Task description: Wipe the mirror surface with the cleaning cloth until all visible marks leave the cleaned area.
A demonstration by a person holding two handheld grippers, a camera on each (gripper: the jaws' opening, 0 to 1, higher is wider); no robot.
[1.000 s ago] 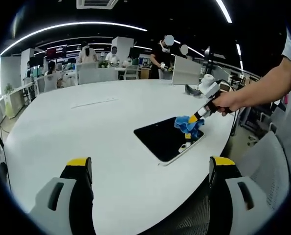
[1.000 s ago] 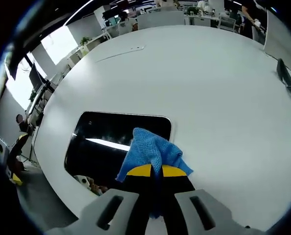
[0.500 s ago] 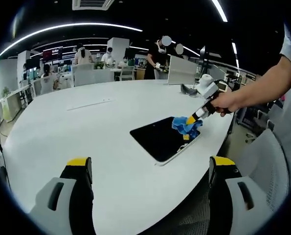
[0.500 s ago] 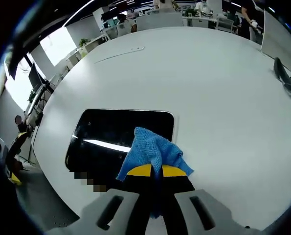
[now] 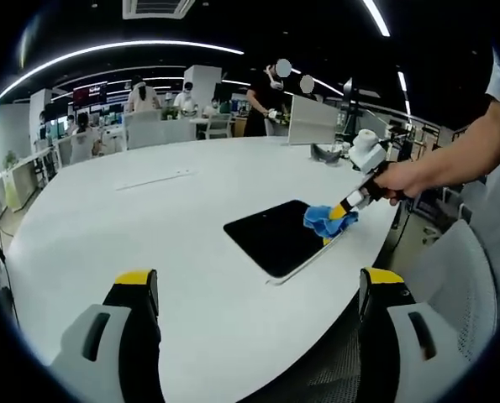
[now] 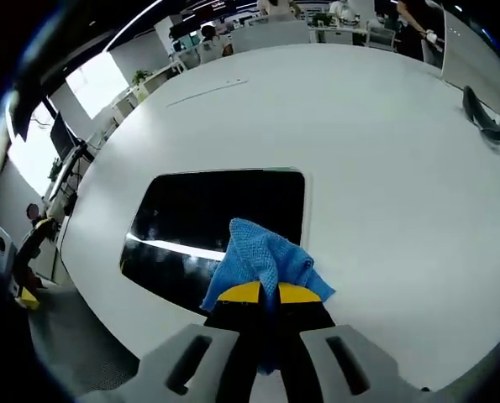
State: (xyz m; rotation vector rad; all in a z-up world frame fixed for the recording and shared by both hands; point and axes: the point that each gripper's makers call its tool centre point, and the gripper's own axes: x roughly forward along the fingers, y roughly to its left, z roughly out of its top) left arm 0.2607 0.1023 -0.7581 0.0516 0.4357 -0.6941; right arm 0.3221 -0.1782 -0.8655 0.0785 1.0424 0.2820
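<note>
Mirror [image 6: 220,218] is lying flat on the big white round table [image 6: 384,159], a dark rectangle with rounded corners and a thin pale frame. In the left gripper view the mirror [image 5: 276,236] sits near the table's right edge, its long axis running diagonally from the near right corner toward the far left. In the right gripper view that long axis goes roughly across the picture, with a bright streak of reflected light on the glass.

The right gripper [image 6: 262,294] has its yellow-tipped jaws pinched together on a blue cleaning cloth [image 6: 262,260], and the cloth rests on the mirror's near edge. From the left gripper view you get the outside look: the right gripper [image 5: 348,206], a hand [image 5: 398,178] around its handle, and the cloth [image 5: 325,221] pressed at the mirror's right edge.

The left gripper [image 5: 258,290] is held over the table with its jaws spread wide and nothing between them.

Only the left gripper view gives you the office behind: people at desks [image 5: 161,126] and a monitor [image 5: 313,122] at the table's far side.
</note>
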